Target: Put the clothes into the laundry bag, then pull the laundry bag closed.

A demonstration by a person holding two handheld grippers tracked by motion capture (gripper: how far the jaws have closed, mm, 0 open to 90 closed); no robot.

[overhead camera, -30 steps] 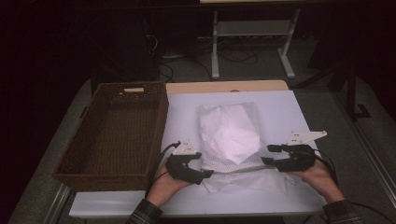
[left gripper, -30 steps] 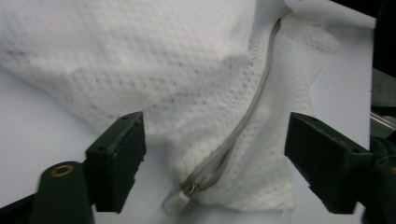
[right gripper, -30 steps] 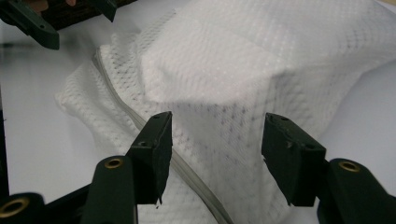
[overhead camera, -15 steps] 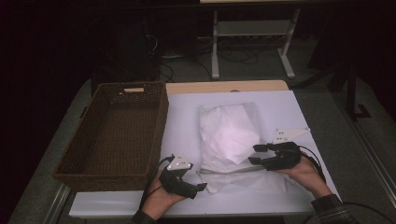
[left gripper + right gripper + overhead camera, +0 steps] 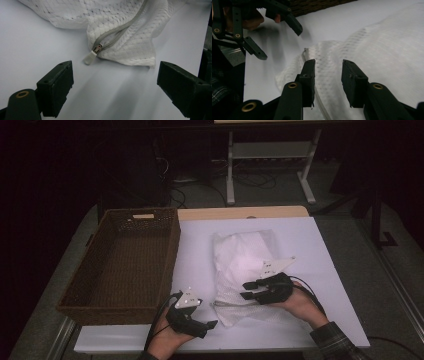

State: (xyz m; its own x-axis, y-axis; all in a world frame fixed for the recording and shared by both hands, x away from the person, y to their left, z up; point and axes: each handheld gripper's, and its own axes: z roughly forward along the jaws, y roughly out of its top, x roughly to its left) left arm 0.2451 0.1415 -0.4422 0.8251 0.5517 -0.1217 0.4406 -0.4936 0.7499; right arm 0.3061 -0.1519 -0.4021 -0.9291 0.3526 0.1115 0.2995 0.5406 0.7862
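We see a white mesh laundry bag (image 5: 245,270) lying flat on the white table surface (image 5: 325,250), at the centre of the high view, with a brown wicker basket (image 5: 125,265) at its 9 o'clock, just beside it but apart.

Left gripper (image 5: 197,322): it sits at the bag's 7 o'clock, near the bag's near corner. In the left gripper view its jaws stand wide apart with bare table between them. The grey zipper (image 5: 120,30) runs toward 1 o'clock, and its white pull tab (image 5: 90,58) lies on the table at 12 o'clock from the jaws, near them but not touching.

Right gripper (image 5: 250,290): it lies over the bag's near half, at 5 o'clock from the bag's centre, pointing toward 9 o'clock. In the right gripper view we see a narrow gap between the jaws, which have just been closing. Mesh fabric (image 5: 387,50) lies under and between them; the pads do not visibly pinch it. The zipper line passes beneath the left jaw of this view. The left gripper appears here at 10 o'clock, apart from the bag.
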